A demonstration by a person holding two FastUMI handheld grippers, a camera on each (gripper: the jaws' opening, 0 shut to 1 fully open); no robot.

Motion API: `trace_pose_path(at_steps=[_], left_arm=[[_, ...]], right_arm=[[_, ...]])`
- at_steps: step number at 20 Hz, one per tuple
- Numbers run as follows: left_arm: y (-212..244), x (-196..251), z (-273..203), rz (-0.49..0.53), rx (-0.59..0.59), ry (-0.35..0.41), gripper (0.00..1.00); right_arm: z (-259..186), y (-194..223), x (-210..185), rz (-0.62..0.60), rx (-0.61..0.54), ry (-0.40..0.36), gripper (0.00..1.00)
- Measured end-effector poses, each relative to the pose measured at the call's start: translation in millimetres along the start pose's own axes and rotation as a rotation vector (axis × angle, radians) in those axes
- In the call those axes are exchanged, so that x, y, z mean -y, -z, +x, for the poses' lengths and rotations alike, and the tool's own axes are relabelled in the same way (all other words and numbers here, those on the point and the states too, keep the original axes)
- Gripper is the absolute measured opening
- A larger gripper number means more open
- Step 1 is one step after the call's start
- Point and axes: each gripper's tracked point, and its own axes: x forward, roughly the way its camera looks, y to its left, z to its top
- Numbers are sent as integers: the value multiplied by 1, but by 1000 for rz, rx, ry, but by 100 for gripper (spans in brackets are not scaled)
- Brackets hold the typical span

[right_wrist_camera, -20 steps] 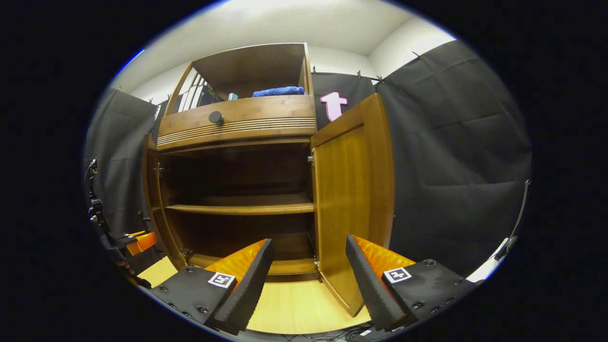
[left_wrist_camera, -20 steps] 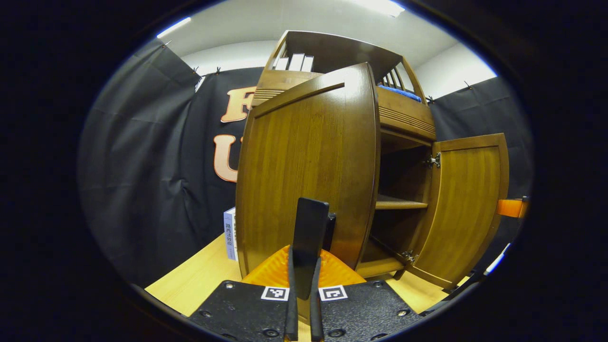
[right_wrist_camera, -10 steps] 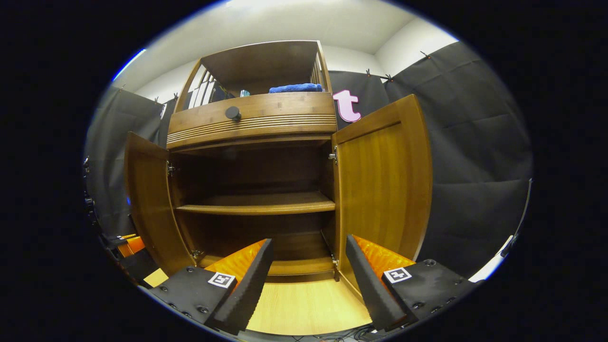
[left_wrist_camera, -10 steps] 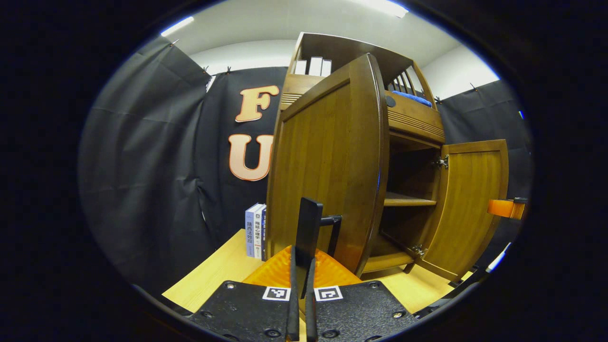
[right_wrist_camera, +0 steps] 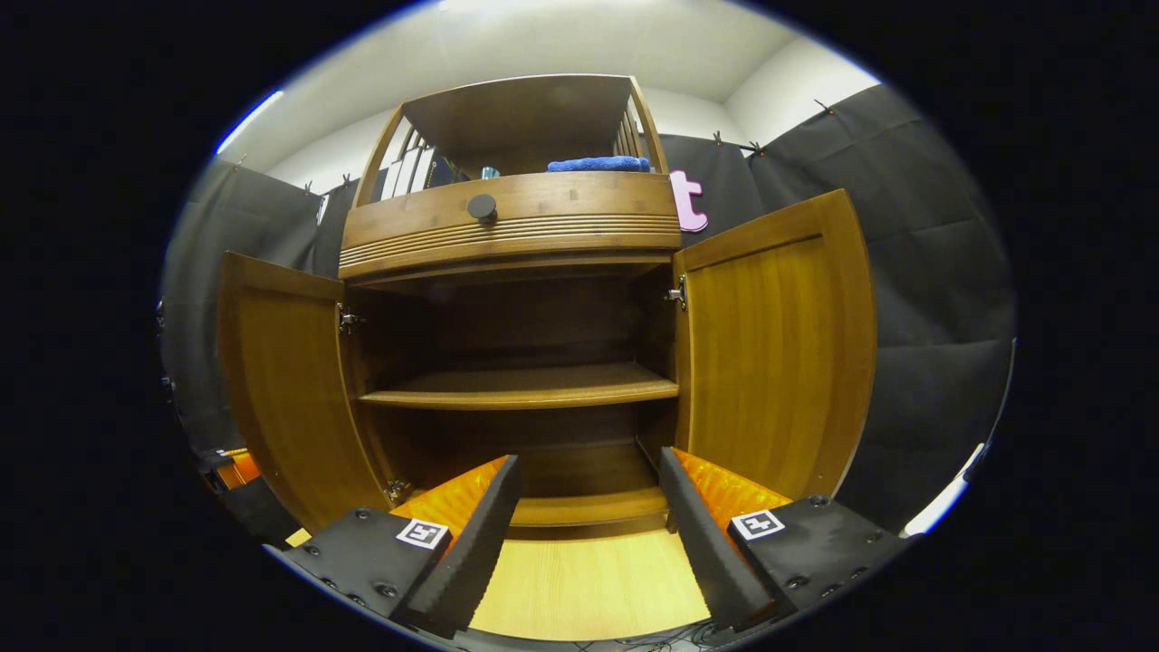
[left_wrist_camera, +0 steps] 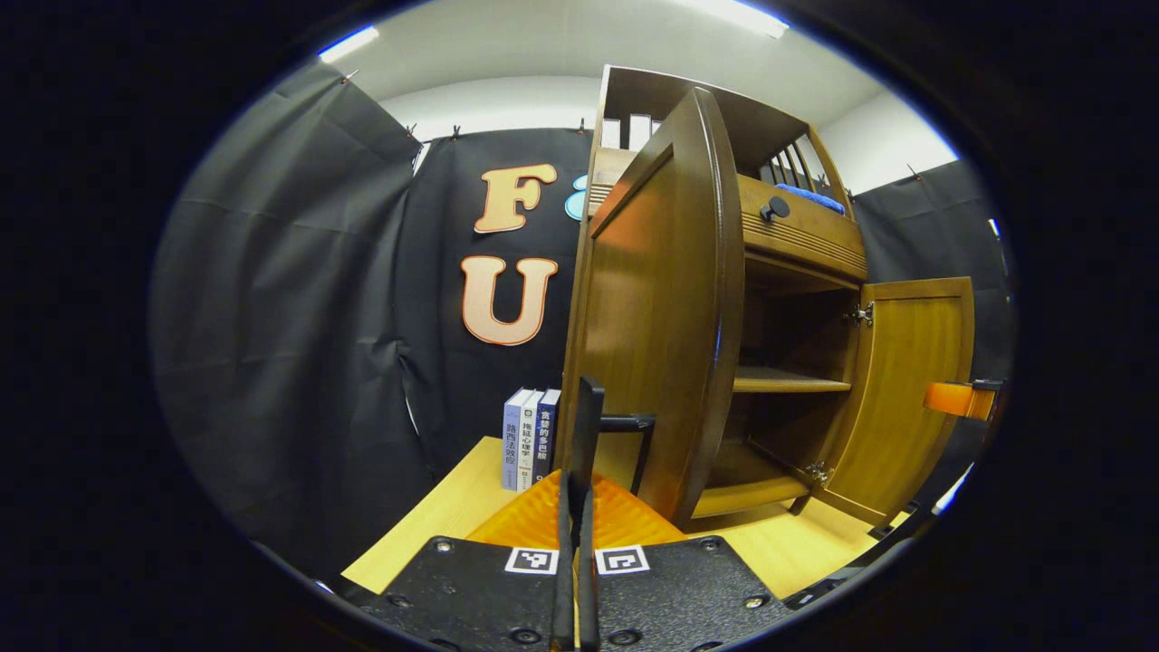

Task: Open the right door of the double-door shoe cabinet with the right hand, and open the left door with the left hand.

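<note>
- Since a second ago the left door (left_wrist_camera: 656, 308) has swung further out from the shoe cabinet (right_wrist_camera: 516, 226), and three books (left_wrist_camera: 530, 439) beside the cabinet's left wall have come into sight.
- The left gripper (left_wrist_camera: 579, 471) has its fingers pressed together on the left door's dark handle (left_wrist_camera: 625, 426).
- The right gripper (right_wrist_camera: 589, 516) is wide open, empty, in front of the cabinet's lower shelf.
- The right door (right_wrist_camera: 779, 353) stands fully open.
</note>
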Motion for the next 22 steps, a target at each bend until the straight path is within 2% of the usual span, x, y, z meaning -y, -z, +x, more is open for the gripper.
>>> trace_pose_path(at_steps=[1,3,5,8,9,11,14,15,16,17,18,19,22], left_arm=[[0,-1,0,-6,-1,4,4],[0,-6,1,10,-1,14,0],[-1,-5,1,11,-4,36,4],[-2,-13,-1,28,-3,50,2],[-3,-16,0,21,-5,53,4],[-3,-22,-1,14,-8,60,0],[-4,-29,0,15,-8,69,4],[-6,-33,1,17,-7,69,0],[-6,-39,0,14,-6,64,3],[-6,-47,0,12,-7,50,3],[-5,-52,3,11,-9,57,1],[-6,-53,0,4,-14,66,1],[-7,-53,-1,18,-12,82,1]], right_arm=[[0,2,-4,2,-3,2,98],[-1,4,-10,4,-5,9,98],[-2,4,-15,4,-3,15,98],[-3,3,-22,4,3,26,92],[-4,3,-25,4,5,28,98],[-4,5,-30,1,4,32,98],[-7,8,-36,0,7,38,98],[-3,6,-41,2,8,39,98],[-3,5,-44,2,9,40,100],[-4,6,-45,0,10,41,98],[-4,7,-48,-2,10,41,89],[-5,6,-50,-4,13,42,98],[-7,7,-53,-9,22,49,98]])
